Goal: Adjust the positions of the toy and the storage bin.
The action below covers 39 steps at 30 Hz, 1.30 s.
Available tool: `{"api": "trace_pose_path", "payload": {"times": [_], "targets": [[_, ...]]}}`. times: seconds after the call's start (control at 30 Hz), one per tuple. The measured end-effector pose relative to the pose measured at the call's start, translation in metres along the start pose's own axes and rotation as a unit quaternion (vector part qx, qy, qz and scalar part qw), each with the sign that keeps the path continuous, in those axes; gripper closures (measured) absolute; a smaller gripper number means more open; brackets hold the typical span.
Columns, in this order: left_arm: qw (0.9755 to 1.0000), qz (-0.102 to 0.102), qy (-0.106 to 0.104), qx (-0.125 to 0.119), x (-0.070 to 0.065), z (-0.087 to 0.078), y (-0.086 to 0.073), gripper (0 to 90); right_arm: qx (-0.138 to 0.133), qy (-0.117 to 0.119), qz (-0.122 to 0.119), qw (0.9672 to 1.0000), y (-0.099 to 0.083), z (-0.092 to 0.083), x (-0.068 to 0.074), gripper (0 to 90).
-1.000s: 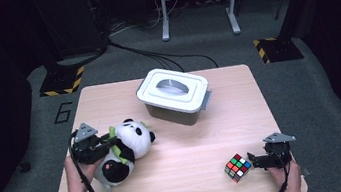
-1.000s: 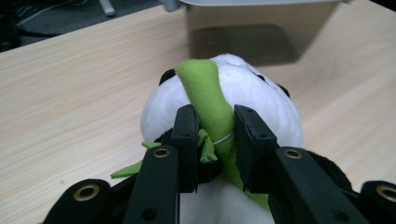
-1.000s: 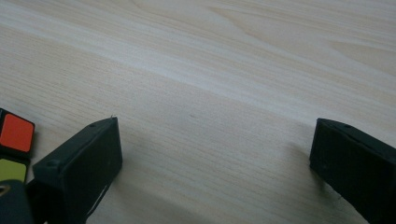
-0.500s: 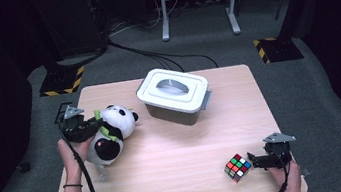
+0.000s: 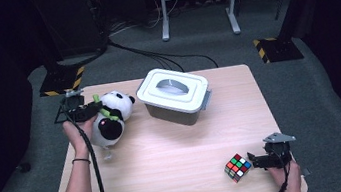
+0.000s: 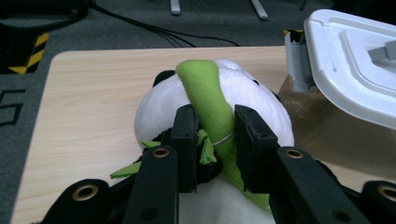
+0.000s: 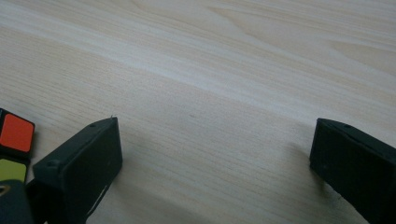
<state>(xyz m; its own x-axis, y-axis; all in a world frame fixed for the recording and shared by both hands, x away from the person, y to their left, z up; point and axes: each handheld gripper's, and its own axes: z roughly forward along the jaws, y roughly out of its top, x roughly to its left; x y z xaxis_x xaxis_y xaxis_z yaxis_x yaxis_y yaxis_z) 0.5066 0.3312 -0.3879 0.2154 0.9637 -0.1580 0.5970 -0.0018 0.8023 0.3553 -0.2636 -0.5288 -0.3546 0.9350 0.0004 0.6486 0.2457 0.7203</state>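
Evidently for carrying, the left gripper (image 6: 212, 140) is clamped on the green stalk (image 6: 208, 100) of the panda (image 5: 111, 119), lifted near the surface's left edge beside the box (image 5: 173, 95), while the right gripper (image 7: 215, 158) rests apart by the cube (image 5: 237, 167).

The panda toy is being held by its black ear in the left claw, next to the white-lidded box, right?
Not quite. The left claw is shut on the green bamboo stalk that the panda toy carries, not on a black ear; the left gripper view shows this. The white-lidded box is indeed beside it.
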Motion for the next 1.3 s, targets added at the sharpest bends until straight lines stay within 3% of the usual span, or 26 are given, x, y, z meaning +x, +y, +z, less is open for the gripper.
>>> {"api": "trace_pose_path", "payload": {"times": [0.17,0.23,0.33,0.47,0.57,0.7,0.87,1.13,1.3], "targets": [[0.9996,-0.008,0.002,0.029,0.002,0.030,-0.007,70.4,0.000,0.000,0.000,1.0000,0.000,0.000,0.000,1.4],[0.9992,-0.006,0.015,0.036,0.004,0.037,-0.011,69.9,0.000,0.000,-0.001,1.0000,0.000,0.000,0.000,1.4],[0.9993,-0.011,0.018,0.031,0.008,0.038,-0.013,68.9,0.000,0.000,-0.001,1.0000,0.000,0.000,0.000,1.4],[0.9992,0.004,0.017,0.035,0.008,0.036,-0.013,63.2,0.000,0.000,0.000,1.0000,0.000,0.000,0.000,1.4],[0.9986,0.014,0.024,0.044,0.005,0.034,-0.012,48.7,0.000,0.000,0.000,1.0000,0.000,0.000,0.000,1.4],[0.9988,0.017,0.024,0.040,0.003,0.024,-0.012,31.7,0.000,0.000,0.000,1.0000,0.000,0.000,0.000,1.4],[0.9990,0.027,0.011,0.035,-0.002,0.005,-0.014,16.7,0.000,0.000,0.000,1.0000,0.000,0.000,0.000,1.4],[0.9986,0.051,-0.004,0.016,-0.004,-0.028,-0.031,11.3,0.001,-0.001,0.000,1.0000,0.000,0.000,0.000,1.4],[0.9980,0.062,-0.008,0.008,-0.008,-0.049,-0.053,7.3,0.001,-0.001,0.001,1.0000,0.000,0.000,0.000,1.3]]}}
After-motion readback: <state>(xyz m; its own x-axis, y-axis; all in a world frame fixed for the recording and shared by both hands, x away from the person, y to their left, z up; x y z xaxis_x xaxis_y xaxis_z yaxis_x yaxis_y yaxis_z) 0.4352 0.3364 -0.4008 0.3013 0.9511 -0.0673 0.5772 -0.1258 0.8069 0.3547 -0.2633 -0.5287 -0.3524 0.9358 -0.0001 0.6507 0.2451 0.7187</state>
